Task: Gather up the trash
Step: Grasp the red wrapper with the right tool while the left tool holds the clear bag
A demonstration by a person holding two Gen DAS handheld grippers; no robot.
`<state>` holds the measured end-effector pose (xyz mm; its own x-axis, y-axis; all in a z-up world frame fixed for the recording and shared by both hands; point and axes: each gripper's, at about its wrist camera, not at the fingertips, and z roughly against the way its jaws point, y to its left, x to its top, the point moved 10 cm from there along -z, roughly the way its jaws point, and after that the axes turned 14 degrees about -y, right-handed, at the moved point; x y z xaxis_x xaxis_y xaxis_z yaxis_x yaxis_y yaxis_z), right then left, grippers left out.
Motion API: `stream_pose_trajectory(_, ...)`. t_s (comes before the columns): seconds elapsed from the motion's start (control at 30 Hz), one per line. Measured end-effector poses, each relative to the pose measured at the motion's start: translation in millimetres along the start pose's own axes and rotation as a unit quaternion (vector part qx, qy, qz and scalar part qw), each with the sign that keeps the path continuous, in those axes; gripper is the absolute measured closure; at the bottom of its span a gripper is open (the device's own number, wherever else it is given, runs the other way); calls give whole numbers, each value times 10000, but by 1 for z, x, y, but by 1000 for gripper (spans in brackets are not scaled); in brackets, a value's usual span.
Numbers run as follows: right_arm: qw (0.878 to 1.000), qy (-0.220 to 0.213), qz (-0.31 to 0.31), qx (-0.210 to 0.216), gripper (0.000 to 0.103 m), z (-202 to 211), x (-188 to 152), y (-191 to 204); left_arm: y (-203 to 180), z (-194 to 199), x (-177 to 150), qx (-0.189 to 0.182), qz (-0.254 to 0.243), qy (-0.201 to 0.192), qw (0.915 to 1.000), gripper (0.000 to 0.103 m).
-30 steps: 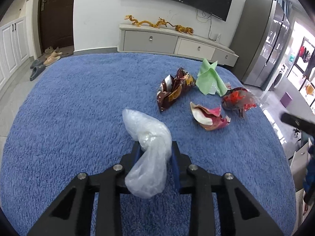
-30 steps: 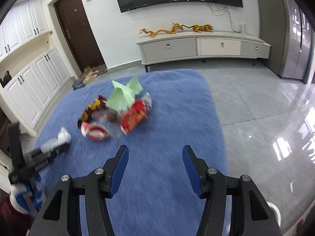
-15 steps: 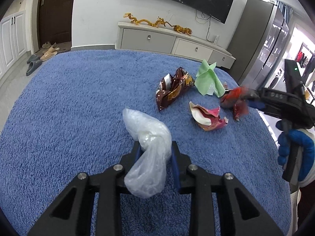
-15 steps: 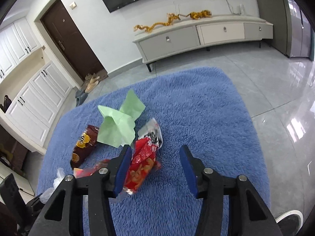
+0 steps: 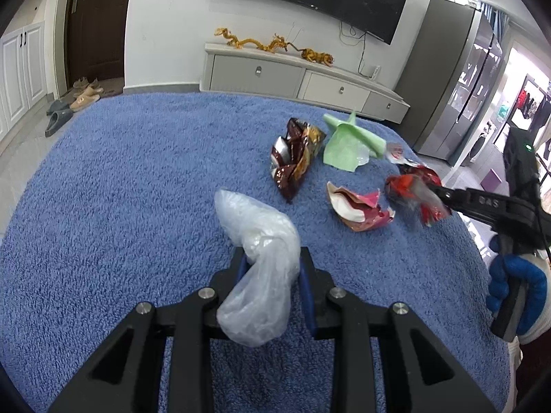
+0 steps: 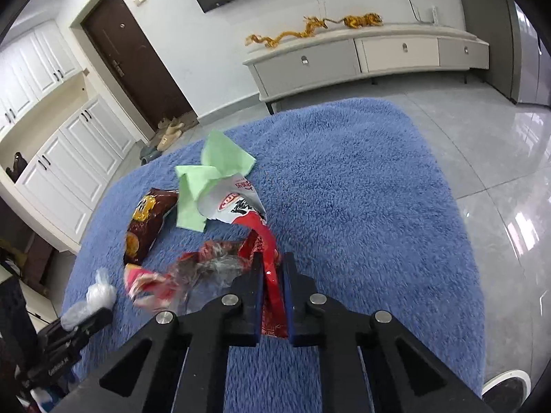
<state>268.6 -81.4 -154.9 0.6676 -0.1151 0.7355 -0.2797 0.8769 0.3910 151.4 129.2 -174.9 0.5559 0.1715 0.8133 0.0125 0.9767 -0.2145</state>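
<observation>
Blue rug [image 5: 120, 189], on pale floor tiles, carrying all the trash; contents listed left to right as the left wrist view shows them. Clear plastic bag [image 5: 258, 268], crumpled, pinched between the pads of the left gripper [image 5: 272, 275] above the rug's near middle, jaws pressed in on it; probably kept there as the sack into which the rest will go, though its mouth cannot be seen. Brown snack wrapper [image 5: 296, 158], lying loose toward the rug's far right part, untouched. Green paper [image 5: 347, 144], creased into a tent, just beyond and right of the brown wrapper, close to the far edge; a white printed wrapper [image 6: 237, 203] lies touching its right side. Red and white wrapper [image 5: 358, 208], torn open, flat on the rug nearer than the green paper. Red wrapper [image 6: 268, 268], near the rug's right edge, pinched in the right gripper [image 6: 272, 285], whose jaws have shut flat on a thin strip of it; the crinkled clear part trails to the left, blurred. Gloved hand [image 5: 516, 282], blue and white, holding the right gripper's handle at the far right. Judged state: one piece gripped for transfer, four still lying loose.
</observation>
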Motion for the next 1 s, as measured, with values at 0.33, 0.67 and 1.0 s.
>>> stream_pose_trajectory(0.33, 9991, -408, 93, 59, 94, 57, -3, 11, -11, 17, 3, 58, -277, -261, 9993, 77)
stream_pose_trajectory(0.67, 9993, -369, -35, 18, 94, 86, -15, 11, -27, 46, 9, -9, -374, -464, 9982, 77)
stream_pose_trajectory(1.0, 9998, -149, 112, -112, 71, 66, -28, 8, -20, 48, 7, 32, -309, -421, 9986, 77)
